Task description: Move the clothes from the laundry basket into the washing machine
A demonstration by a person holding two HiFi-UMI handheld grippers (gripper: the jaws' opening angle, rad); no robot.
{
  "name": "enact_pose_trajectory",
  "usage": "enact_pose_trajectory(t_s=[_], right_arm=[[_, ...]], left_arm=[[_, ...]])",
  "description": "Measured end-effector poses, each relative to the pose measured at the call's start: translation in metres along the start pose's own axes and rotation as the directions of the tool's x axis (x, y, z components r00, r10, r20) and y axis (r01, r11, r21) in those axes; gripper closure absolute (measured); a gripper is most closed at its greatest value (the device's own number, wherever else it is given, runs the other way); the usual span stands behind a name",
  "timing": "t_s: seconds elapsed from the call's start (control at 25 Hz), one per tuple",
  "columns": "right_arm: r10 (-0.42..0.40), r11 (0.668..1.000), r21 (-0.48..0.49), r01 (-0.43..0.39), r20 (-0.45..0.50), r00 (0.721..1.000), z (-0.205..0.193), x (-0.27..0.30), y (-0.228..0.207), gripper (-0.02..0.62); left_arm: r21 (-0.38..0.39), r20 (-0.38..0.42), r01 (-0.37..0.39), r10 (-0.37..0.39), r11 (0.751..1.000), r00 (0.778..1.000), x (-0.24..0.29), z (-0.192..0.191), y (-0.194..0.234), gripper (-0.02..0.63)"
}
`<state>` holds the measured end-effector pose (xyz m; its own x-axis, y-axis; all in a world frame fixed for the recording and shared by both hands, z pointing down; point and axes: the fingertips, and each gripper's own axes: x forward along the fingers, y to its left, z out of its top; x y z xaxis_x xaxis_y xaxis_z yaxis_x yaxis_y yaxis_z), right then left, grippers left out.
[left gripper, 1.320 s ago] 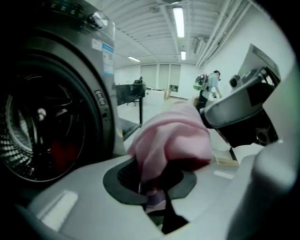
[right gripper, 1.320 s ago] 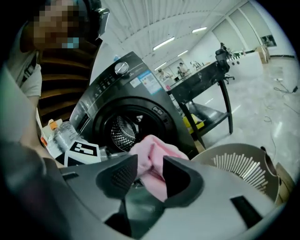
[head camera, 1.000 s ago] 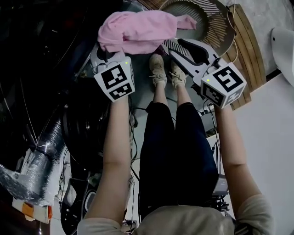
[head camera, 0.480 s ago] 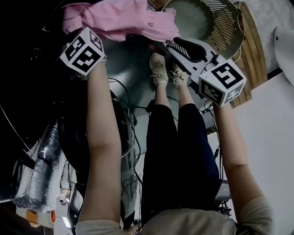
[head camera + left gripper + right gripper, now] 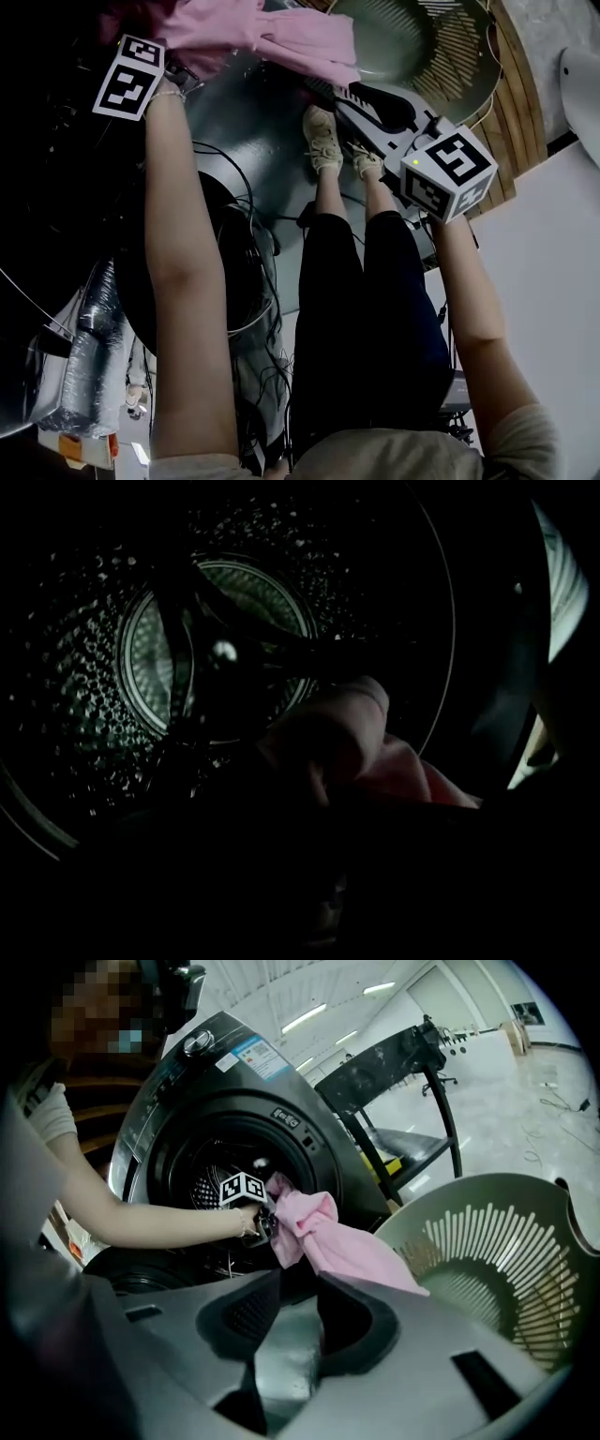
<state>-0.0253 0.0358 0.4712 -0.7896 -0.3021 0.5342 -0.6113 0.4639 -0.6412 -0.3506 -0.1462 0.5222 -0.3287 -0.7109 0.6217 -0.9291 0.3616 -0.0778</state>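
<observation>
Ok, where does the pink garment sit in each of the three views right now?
Head view: pink garment along the top edge, left of centre.
Left gripper view: lower centre, dim, in front of the drum.
Right gripper view: centre, trailing from the washing machine opening towards the basket.
Shared landmark: the laundry basket, right of the garment in the head and right gripper views.

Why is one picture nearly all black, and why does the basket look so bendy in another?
Left gripper view: it looks into the unlit washing machine drum, so only the drum's dimples and a bit of pink cloth catch light. Right gripper view: bright and sharp, but the wide lens bends the rim of the laundry basket. Head view: its left side sinks into shadow.
</observation>
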Motion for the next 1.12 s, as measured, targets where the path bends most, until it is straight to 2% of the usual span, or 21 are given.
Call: enact_pose_trajectory(t_s=[0.2,0.4,0.52,0.64,0.72,0.8,0.84,0.96,1.0,1.04,1.12], right_arm=[[0.002,1.0,0.012,-0.002,0.002,1.0,-0.003,-0.003,0.003,0.468],[-0.002,1.0,0.006,0.002,-0.004,1.0,-0.004,-0.008,0.01,0.468],[-0.003,1.0,0.005,0.003,0.005,1.0,-0.001,-0.01,0.011,0.468],[-0.006,1.0,0.009,0.006,0.017,1.0,0.002,-0.008,0.01,0.468],[-0.009,1.0,0.016,0.008,0.027,1.0,0.004,-0.008,0.009,0.468],[-0.009,1.0,0.025,0.008,0.033,0.999,0.004,-0.007,0.007,0.468],[-0.01,0.999,0.032,0.009,0.036,0.999,0.004,-0.007,0.005,0.468],[-0.016,0.999,0.049,0.014,0.051,0.999,0.005,-0.007,0.002,0.469],[-0.017,0.999,0.051,0.015,0.054,0.998,0.005,-0.008,0.001,0.471],[-0.021,0.999,0.052,0.018,0.054,0.998,0.005,-0.009,0.0,0.476],[-0.031,0.998,0.056,0.028,0.049,0.998,0.004,-0.011,-0.004,0.485]], left_arm=[[-0.139,-0.043,0.05,-0.056,0.989,0.997,-0.017,-0.005,0.009,0.286],[-0.185,0.009,0.177,-0.178,0.967,0.984,-0.07,0.003,-0.003,0.273],[-0.2,-0.024,0.316,-0.327,0.927,0.945,-0.1,-0.018,-0.046,0.23],[-0.203,-0.14,0.422,-0.453,0.883,0.88,-0.125,-0.067,-0.103,0.19],[-0.196,-0.223,0.459,-0.495,0.867,0.84,-0.132,-0.103,-0.135,0.171],[-0.204,-0.284,0.449,-0.491,0.87,0.824,-0.129,-0.13,-0.157,0.169],[-0.205,-0.302,0.428,-0.473,0.88,0.828,-0.124,-0.14,-0.164,0.17],[-0.137,-0.299,0.368,-0.393,0.92,0.87,-0.106,-0.148,-0.17,0.176],[-0.098,-0.285,0.366,-0.379,0.925,0.88,-0.103,-0.145,-0.171,0.225],[-0.057,-0.267,0.37,-0.372,0.927,0.889,-0.103,-0.141,-0.172,0.334],[0.026,-0.215,0.373,-0.36,0.927,0.908,-0.107,-0.128,-0.172,0.492]])
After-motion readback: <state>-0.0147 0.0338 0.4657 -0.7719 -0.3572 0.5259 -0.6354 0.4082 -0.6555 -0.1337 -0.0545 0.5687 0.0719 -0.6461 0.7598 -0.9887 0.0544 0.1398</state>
